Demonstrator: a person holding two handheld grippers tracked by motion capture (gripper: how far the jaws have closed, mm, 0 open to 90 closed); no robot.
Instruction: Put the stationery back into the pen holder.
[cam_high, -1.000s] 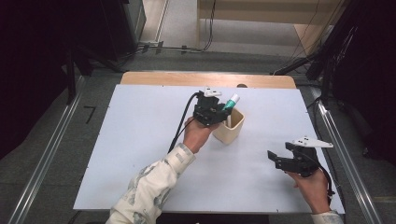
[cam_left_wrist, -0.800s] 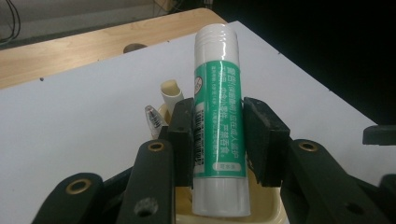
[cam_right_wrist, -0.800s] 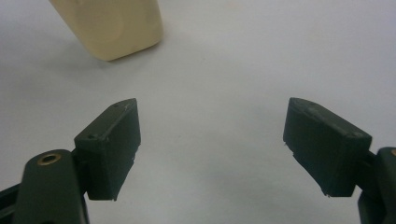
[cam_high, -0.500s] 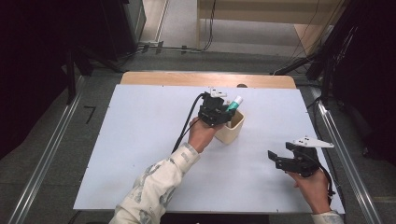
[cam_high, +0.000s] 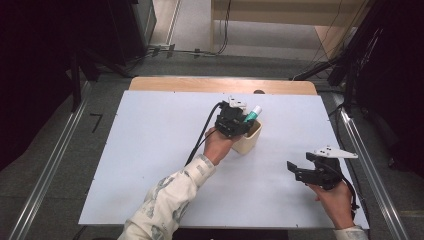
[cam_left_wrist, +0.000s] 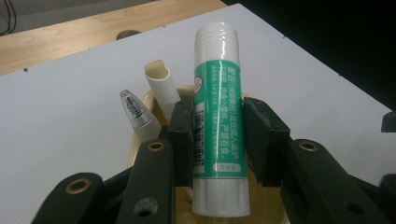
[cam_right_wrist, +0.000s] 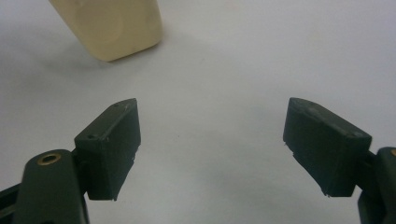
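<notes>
Items counted: one cream cup (cam_high: 248, 141), one glue stick (cam_left_wrist: 219, 116), one pen (cam_left_wrist: 136, 114), one cream tube (cam_left_wrist: 161, 86), two hand-held grippers. The cup stands on the white tabletop (cam_high: 150, 150), slightly toward 1 o'clock of its centre in the high view. In the left gripper view, the glue stick, white with a green label, stands upright with its base inside the cup; the pen's clear tip and the tube rise from the same cup at about 10 and 11 o'clock of the glue stick.

Left hand-held gripper (cam_high: 233, 122): positioned over the cup, jaws pressed against both sides of the glue stick's label.

Right hand-held gripper (cam_high: 297, 171): held above the tabletop toward 4 o'clock of the cup and well apart from it, jaws spread wide with bare tabletop between them. The right gripper view shows the cup's wall at about 11 o'clock.
</notes>
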